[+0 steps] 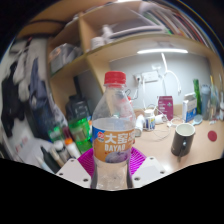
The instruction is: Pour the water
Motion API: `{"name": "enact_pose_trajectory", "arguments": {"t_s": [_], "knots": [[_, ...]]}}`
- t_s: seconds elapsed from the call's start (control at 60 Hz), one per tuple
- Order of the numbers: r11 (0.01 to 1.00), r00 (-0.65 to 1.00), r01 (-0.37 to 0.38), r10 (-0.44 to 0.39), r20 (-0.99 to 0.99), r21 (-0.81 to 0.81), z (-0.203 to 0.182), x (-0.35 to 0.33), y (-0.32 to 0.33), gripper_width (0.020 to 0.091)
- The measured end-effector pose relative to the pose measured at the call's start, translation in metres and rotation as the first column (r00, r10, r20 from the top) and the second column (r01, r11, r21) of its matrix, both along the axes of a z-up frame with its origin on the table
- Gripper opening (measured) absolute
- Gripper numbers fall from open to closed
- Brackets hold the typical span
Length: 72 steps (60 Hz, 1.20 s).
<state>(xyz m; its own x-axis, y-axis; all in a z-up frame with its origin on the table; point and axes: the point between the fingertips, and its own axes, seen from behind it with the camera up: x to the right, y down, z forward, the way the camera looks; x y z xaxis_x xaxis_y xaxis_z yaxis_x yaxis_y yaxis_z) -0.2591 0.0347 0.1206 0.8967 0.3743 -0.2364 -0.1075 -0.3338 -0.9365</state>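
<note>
Right between the pink pads [86, 160] the gripper [112, 168] clamps a clear bottle [113, 130], upright, red cap on top and an orange label at finger height. Beyond it to the right, a black cup [183, 139] stands on the table [150, 150], near small clutter.

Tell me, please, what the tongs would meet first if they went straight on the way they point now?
The tongs would meet nothing new first: the water bottle already stands upright between their fingers, apparently gripped. Beyond it lie the table's clutter and the wall, though depth is unclear.
</note>
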Motion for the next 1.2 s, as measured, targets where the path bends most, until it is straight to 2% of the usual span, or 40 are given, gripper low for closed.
{"name": "enact_pose_trajectory", "arguments": {"t_s": [0.083,0.167,0.283,0.317,0.433,0.5,0.567,0.8,0.983,1.117,1.167,1.2], "knots": [[0.992,0.971,0.02,-0.049,-0.236,-0.122,0.031,0.014,0.024,0.0404],[0.958,0.877,0.043,-0.172,-0.449,-0.283,0.043,0.035,0.053,0.0403],[0.881,0.7,-0.019,-0.326,-0.636,-0.473,0.041,0.053,0.082,0.0404],[0.858,0.646,-0.066,-0.353,-0.677,-0.51,0.038,0.053,0.09,0.0388],[0.762,0.368,-0.271,-0.483,-0.795,-0.588,0.05,0.046,0.102,0.04],[0.723,0.175,-0.39,-0.55,-0.817,-0.57,0.061,0.048,0.109,0.04],[0.703,0.03,-0.46,-0.598,-0.801,-0.542,0.075,0.053,0.115,0.0402],[0.704,-0.22,-0.526,-0.655,-0.723,-0.478,0.094,0.076,0.133,0.0402],[0.704,-0.259,-0.524,-0.668,-0.698,-0.479,0.093,0.084,0.136,0.0403],[0.691,-0.19,-0.539,-0.656,-0.73,-0.481,0.094,0.074,0.13,0.0405],[0.702,-0.086,-0.51,-0.616,-0.783,-0.496,0.099,0.07,0.125,0.0404],[0.731,0.019,-0.47,-0.552,-0.834,-0.495,0.104,0.07,0.121,0.0404]]}}
